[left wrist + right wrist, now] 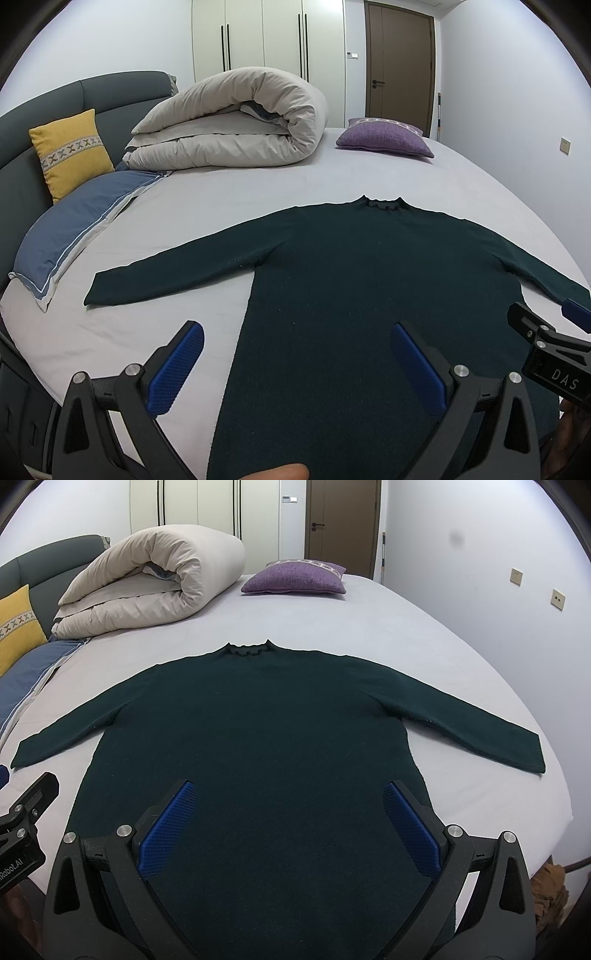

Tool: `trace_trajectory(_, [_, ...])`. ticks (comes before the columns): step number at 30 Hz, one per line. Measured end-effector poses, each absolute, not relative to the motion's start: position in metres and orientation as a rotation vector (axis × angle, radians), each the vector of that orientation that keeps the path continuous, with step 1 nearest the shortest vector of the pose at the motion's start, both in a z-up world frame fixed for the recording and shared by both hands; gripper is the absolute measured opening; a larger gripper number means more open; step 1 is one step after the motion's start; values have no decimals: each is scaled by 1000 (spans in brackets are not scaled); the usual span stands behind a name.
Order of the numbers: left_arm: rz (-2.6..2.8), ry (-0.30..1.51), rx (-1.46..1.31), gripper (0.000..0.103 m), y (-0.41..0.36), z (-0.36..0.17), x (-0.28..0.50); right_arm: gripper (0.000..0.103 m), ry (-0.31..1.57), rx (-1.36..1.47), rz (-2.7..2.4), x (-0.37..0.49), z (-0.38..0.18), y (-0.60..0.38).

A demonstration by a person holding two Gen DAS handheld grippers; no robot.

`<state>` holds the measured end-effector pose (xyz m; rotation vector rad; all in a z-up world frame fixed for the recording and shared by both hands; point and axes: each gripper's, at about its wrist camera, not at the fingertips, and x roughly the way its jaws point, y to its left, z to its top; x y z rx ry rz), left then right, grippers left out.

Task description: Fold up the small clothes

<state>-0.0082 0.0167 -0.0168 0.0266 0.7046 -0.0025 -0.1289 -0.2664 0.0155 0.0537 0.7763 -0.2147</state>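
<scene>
A dark green long-sleeved sweater [369, 266] lies flat on the bed, collar away from me, both sleeves spread out sideways; it also shows in the right wrist view [266, 716]. My left gripper [295, 343] is open and empty, hovering over the sweater's lower left part, its left finger over the sheet. My right gripper [290, 805] is open and empty above the sweater's lower middle. The right gripper's body shows at the right edge of the left wrist view [550, 350].
The bed sheet [424, 627] is pale grey. A rolled beige duvet [236, 118], a yellow cushion [70, 151], a blue pillow [81, 232] and a purple cushion [384, 138] lie at the far side. The bed's right edge [561, 797] is close.
</scene>
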Motion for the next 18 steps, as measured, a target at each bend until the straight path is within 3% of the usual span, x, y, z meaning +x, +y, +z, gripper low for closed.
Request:
trace_trajectory(10, [-33,739,-21,103,19,-22,-8,103,773,156,-201,-129,10,-297])
trace_trajectory(18, [-5,766,-12,103,11,-28,1,103,680,498,-358,-153,-8,-463])
